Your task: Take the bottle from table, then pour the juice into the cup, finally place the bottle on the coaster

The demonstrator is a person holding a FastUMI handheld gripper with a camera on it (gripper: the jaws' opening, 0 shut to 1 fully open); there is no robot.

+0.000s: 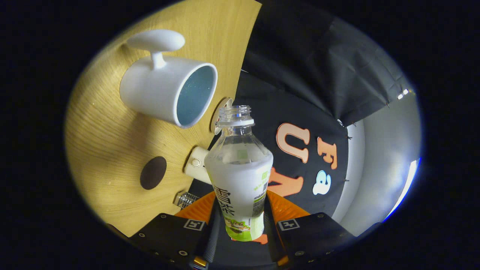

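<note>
Gripper view shows our gripper pinching the uncapped plastic bottle between both fingers, tipped sideways. We see its open neck just beside the white mug on the wooden table, with the dark round coaster nearer our fingers.

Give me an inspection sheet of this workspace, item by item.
Surface: wooden table, light grain.
Job's things: bottle, uncapped, held tilted with its mouth near the white cup; cup interior blue. Dark round coaster lies bare on the table beyond the cup's base side.
Clutter: a white knobbed object, a small clear ridged piece and a pale disc near the table edge.
Grippers: gripper jaws closed on the bottle's labelled body.
Cables: nothing seen.
Surroundings: black cloth wall; pale wall beyond.
</note>
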